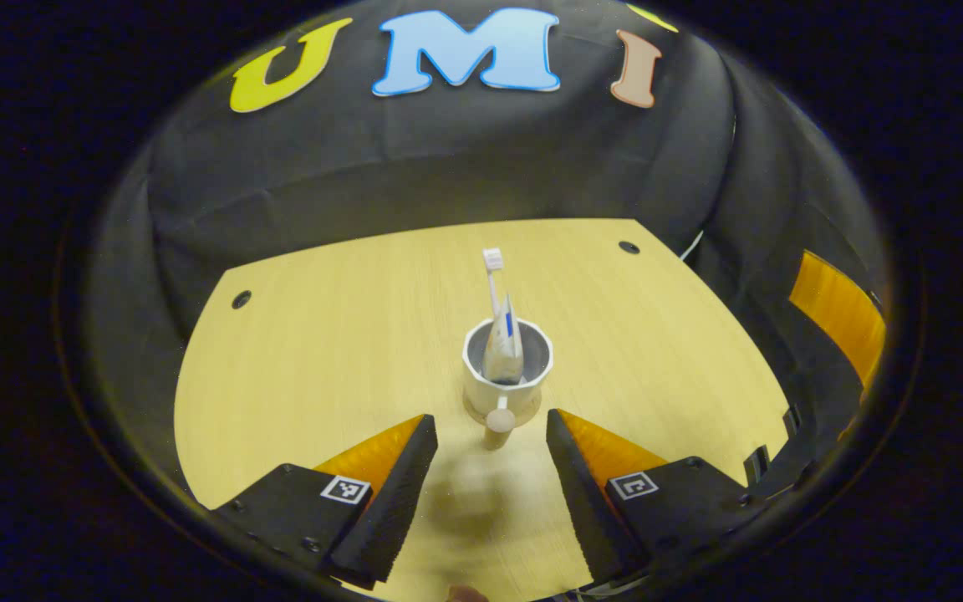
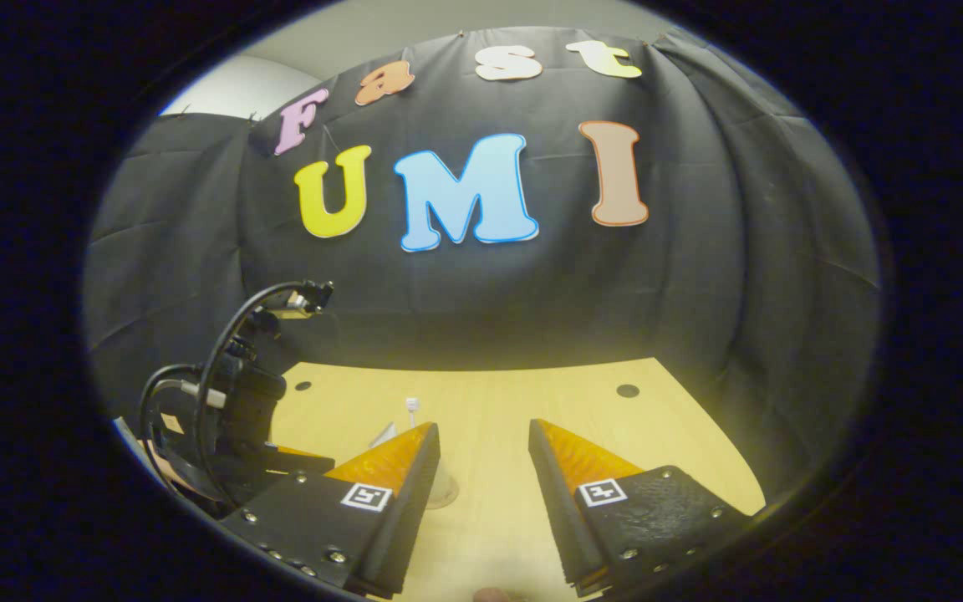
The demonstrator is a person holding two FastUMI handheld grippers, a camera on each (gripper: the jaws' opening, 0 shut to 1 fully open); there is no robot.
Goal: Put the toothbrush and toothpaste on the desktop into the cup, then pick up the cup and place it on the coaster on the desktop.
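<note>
Cup (image 1: pixel 506 368) w/ toothbrush (image 1: pixel 492 272) + toothpaste (image 1: pixel 505 343) upright inside sits mid-table (image 1: pixel 323 351) on coaster (image 1: pixel 481 410) (seemingly). Both hand-held grippers, left (image 1: pixel 491 435) and right (image 2: pixel 483 443), gape, holding nothing. Cup's rigid, likely light, top-heavy: you'd grip the wall low.

No legible text, brand or number on any object. Left gripper (image 1: pixel 491 435): a small square black-and-white coded marker on each finger, pattern only, not readable. Right gripper (image 2: pixel 483 443): same kind of marker on each finger. Toothpaste (image 1: pixel 505 347) tube print too small to read.
</note>
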